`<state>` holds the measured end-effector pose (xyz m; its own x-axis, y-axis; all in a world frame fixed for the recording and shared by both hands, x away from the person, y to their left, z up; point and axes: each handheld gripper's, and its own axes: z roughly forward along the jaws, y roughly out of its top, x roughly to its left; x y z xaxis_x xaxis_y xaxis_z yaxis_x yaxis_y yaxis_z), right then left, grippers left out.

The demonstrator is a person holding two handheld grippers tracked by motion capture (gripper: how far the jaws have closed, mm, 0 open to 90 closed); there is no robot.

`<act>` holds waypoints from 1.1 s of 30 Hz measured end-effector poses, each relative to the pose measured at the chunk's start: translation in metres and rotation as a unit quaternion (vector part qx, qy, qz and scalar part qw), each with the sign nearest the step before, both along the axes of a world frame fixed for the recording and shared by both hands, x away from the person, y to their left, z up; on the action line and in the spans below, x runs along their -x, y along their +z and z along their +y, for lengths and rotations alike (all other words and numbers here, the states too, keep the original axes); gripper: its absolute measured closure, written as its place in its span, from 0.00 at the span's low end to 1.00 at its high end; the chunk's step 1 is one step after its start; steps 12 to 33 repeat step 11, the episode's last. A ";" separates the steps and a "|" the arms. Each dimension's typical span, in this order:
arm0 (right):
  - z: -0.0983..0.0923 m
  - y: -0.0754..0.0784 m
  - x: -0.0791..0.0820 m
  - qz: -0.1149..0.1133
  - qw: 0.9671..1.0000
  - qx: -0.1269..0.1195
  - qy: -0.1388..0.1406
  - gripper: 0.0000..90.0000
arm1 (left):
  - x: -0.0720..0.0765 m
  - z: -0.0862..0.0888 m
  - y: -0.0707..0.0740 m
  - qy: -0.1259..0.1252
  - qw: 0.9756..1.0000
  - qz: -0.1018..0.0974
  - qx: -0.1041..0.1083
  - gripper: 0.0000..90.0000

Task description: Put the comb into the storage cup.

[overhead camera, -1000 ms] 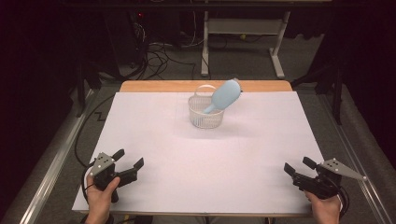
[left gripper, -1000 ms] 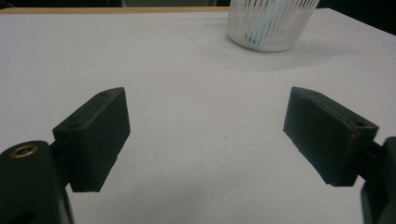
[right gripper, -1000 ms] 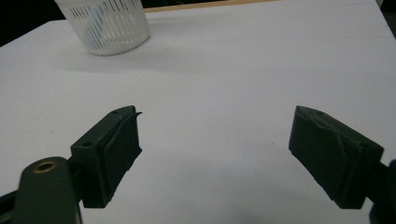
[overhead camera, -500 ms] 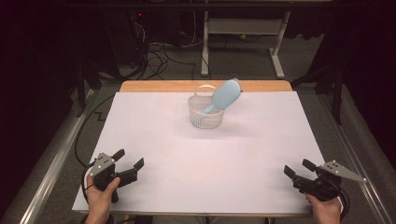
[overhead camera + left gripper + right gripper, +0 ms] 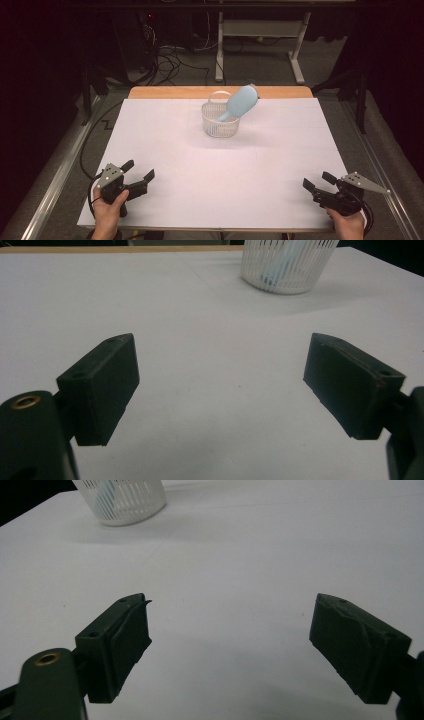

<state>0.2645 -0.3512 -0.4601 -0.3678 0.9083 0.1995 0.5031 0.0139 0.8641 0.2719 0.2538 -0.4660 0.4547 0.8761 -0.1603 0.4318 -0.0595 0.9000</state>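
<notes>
My left claw sits at the near left corner of the table, jaws spread wide, nothing between them, pads clear of the white top. In the left gripper view the left claw frames bare tabletop. My right claw at the near right corner is the same: jaws wide apart, holding nothing, touching nothing; the right gripper view shows only white surface between the pads of that claw. Both point toward the far middle.

The brush is light blue, standing in the basket at the far middle of the table, well apart from both claws. Its long axis is tilted: handle end down inside the basket, wide head up and leaning right and far, out over the rim. Through the slats in the left gripper view the brush is blurred blue.

The basket is white, slatted, with a thin hoop handle raised. Open tabletop lies between the claws and the basket. Cables and a desk frame sit on the floor beyond the far edge.
</notes>
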 end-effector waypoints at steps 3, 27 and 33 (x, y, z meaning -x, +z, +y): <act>0.000 0.000 0.000 -0.001 1.000 -0.002 0.001 0.19 | 0.000 0.000 0.000 0.000 1.000 0.001 0.000 0.17; 0.000 0.001 0.000 -0.002 1.000 -0.005 0.002 0.18 | 0.001 0.000 0.000 0.002 1.000 -0.003 -0.002 0.17; 0.000 0.001 0.000 -0.002 1.000 -0.005 0.002 0.18 | 0.001 0.000 0.000 0.002 1.000 -0.003 -0.002 0.17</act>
